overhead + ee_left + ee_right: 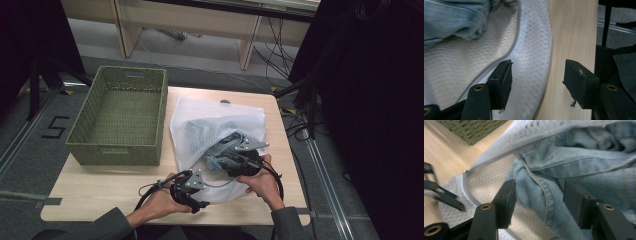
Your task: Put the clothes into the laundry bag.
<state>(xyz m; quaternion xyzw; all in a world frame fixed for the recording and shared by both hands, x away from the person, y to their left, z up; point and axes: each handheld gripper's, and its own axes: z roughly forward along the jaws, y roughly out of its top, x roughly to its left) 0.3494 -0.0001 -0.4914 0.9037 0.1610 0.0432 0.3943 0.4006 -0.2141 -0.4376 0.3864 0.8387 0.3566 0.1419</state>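
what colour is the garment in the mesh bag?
Light, faded denim blue garment, clearest in the right gripper view; the mesh bag around it is white.

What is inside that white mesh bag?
Light blue denim clothing shows at the mesh bag's open zipper, between the right gripper's open jaws. Whatever lies deeper is hidden by the mesh.

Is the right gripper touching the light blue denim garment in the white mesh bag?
Cannot tell. In the right gripper view, the right gripper stands open astride a denim garment fold; no contact or gap shows plainly.
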